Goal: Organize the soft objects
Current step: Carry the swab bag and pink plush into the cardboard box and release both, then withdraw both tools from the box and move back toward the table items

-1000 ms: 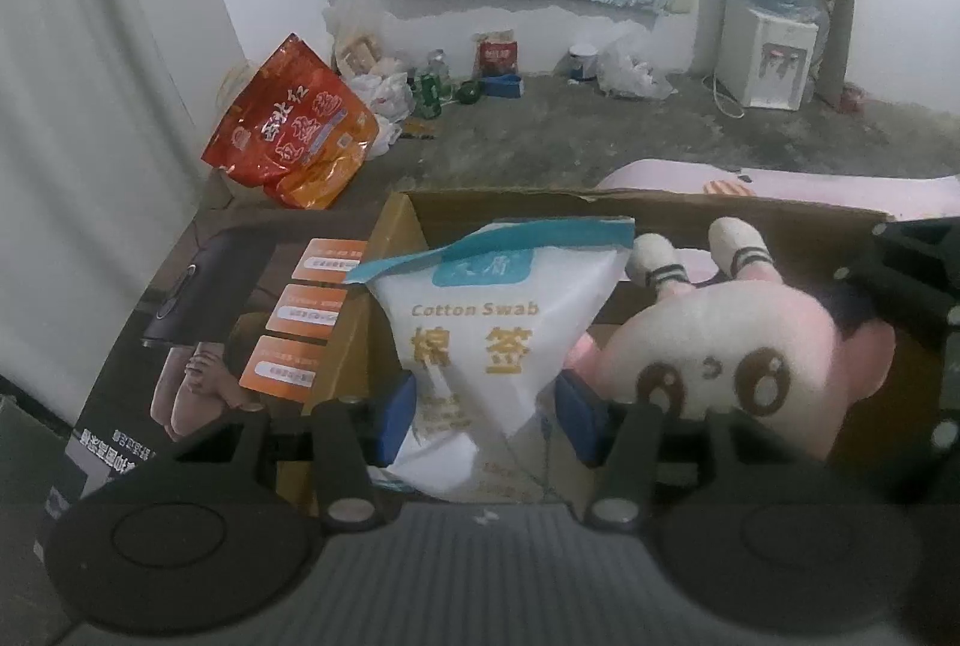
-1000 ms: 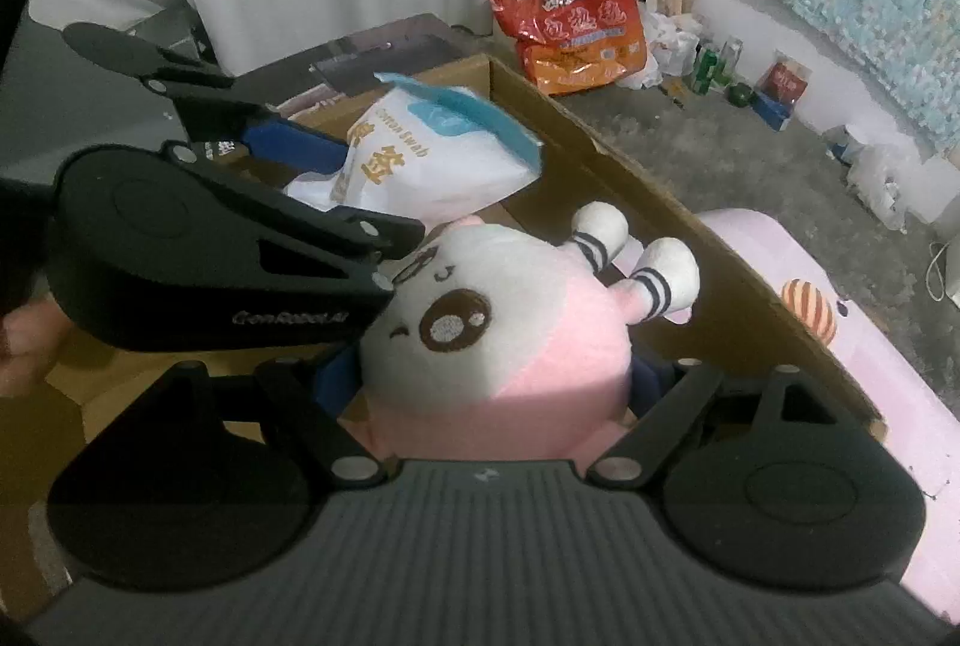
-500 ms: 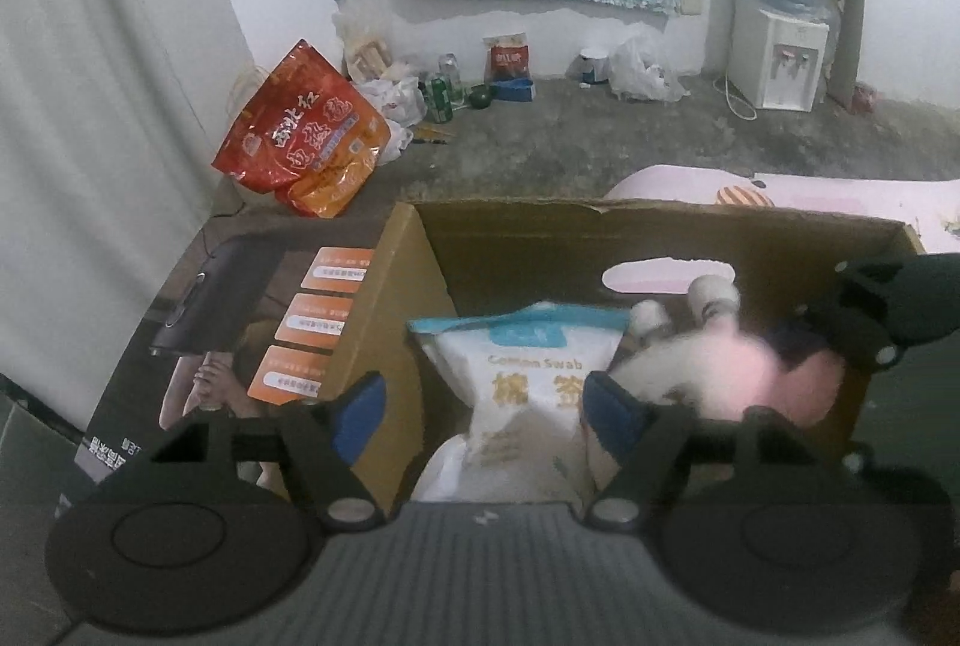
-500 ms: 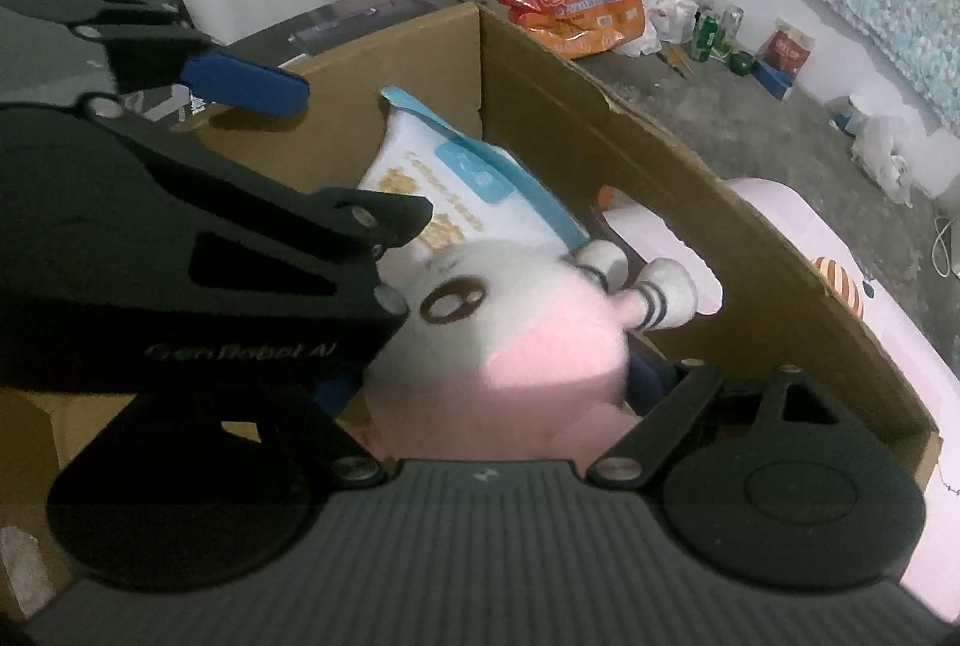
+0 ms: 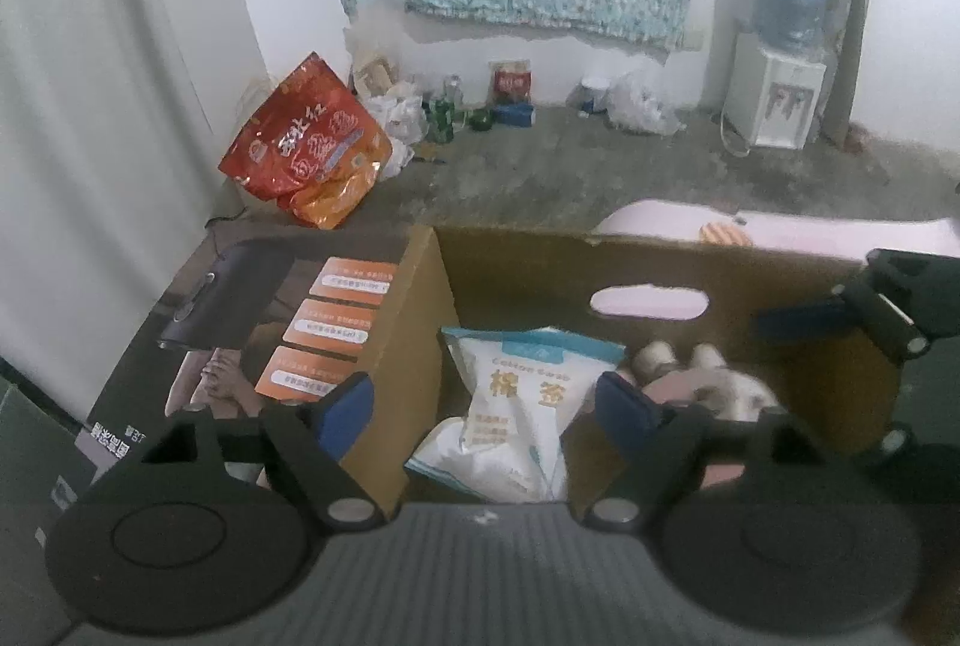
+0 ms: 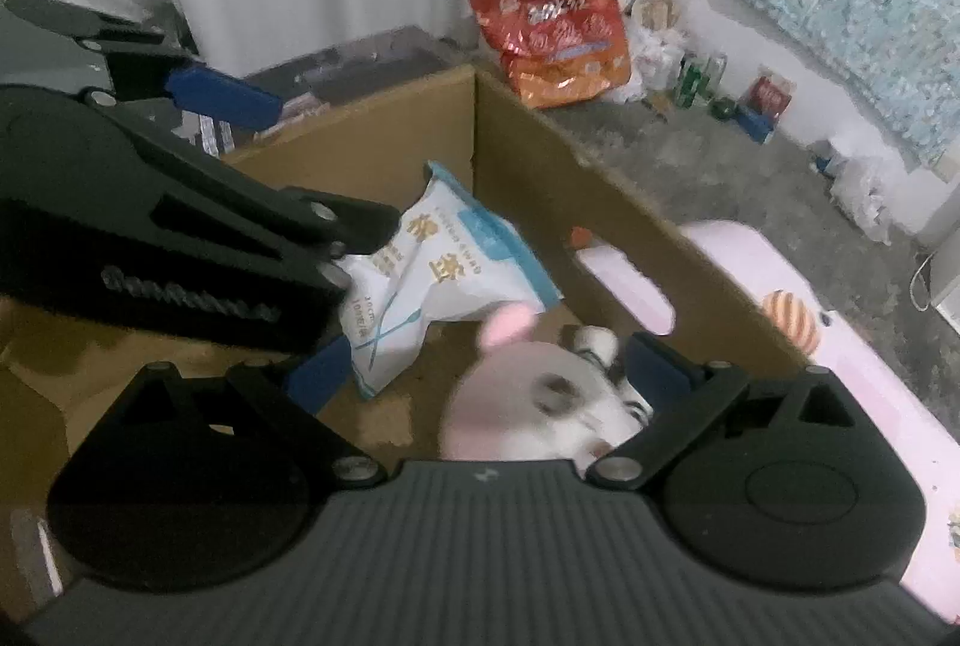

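Inside the cardboard box [image 5: 630,262], the cotton swab bag [image 5: 528,406] leans in the corner with the plush toy [image 6: 540,406] lying just beside it on the floor. The left gripper [image 5: 486,409] hangs above the bag, jaws spread wide and empty. The right gripper [image 6: 489,367] hovers over the blurred plush, jaws apart, holding nothing.

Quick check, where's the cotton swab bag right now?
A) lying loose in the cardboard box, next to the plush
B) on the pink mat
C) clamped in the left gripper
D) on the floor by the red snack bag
A: the swab bag lies in the box beside the plush, and the left gripper is open above it with its pads clear of the bag.
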Motion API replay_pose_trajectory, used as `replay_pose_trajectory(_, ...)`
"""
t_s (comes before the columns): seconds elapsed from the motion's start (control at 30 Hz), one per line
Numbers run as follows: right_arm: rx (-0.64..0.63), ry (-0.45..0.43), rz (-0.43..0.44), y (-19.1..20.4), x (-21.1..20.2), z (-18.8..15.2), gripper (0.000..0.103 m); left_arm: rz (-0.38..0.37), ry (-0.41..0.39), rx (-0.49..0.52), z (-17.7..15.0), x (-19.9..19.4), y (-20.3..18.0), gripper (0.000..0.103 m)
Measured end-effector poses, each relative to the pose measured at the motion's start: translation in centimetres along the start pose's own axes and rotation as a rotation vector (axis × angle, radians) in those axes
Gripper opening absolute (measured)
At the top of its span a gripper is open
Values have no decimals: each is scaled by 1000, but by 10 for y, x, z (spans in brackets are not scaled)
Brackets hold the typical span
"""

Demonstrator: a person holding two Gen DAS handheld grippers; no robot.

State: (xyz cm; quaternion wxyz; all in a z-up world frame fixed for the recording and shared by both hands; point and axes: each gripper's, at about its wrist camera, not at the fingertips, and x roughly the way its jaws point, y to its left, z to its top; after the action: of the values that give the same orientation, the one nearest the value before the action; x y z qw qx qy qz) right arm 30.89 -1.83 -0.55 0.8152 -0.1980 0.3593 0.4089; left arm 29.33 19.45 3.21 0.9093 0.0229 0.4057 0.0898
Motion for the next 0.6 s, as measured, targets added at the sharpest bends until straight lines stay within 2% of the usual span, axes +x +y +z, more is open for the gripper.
replay_pose_trajectory(0.13, 44, -57, 0, -16, -47, -13, 98, -35, -32, -20, -5, -21, 0, 86)
replay_pose_trajectory(0.3, 131, -129, -28, -39, -122, -57, 98, -131, -12, -34, -14, -30, -9, 86)
replay_pose_trajectory(0.37, 192, -143, -38, -47, -151, -83, 98, -173, 9, -21, -16, -27, -20, 87)
replay_pose_trajectory(0.47, 295, -144, -4, -49, -184, -129, 98, -226, 68, 11, -17, -12, -42, 92)
replay_pose_trajectory(0.6, 392, -170, 47, -42, -219, -194, 98, -227, 147, 20, -16, 22, -71, 92)
